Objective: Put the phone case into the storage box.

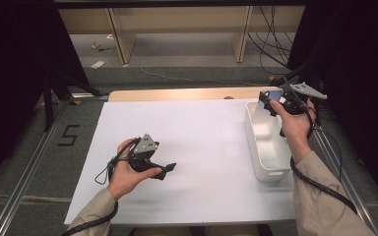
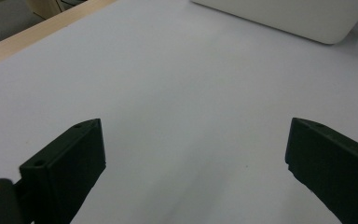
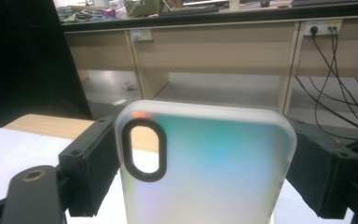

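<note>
High view puts the right gripper [image 1: 270,104], clamped on the phone case [image 1: 268,102] across its width, just above the far end of the white bin [image 1: 268,167], case upright, while the left gripper [image 1: 167,169], wide open and empty, sits well apart from the bin.

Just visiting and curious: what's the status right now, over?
Right tool shut on phone case, over the bin. Left tool open, empty, above the table. Nothing in the way.
</note>
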`<state>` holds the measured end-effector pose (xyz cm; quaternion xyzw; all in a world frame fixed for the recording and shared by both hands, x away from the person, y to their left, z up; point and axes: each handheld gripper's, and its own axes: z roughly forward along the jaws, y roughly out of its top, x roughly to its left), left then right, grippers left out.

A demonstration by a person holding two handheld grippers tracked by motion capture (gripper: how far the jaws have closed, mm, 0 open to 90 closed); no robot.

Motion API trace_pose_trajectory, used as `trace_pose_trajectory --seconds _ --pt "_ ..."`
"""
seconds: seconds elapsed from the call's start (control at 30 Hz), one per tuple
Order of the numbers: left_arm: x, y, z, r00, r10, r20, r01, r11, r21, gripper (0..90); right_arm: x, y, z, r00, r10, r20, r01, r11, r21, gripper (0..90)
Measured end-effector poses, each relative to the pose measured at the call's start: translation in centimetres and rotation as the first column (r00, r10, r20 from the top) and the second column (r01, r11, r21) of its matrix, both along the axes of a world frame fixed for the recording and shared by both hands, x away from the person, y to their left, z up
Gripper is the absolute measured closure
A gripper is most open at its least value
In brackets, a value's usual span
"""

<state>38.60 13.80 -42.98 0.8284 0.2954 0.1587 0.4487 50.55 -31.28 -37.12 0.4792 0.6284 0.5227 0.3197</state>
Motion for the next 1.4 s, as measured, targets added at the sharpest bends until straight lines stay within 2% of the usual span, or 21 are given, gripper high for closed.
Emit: trace_pose_trajectory --seconds 1.4 --pt "0.1 0.1 -0.3 0.9999 0.001 -0.013 -0.001 1.0000 -0.002 4.2 2.4 0.1 -0.3 0.9985 -0.030 -0.046 0.028 0.9987 -0.044 18.2"
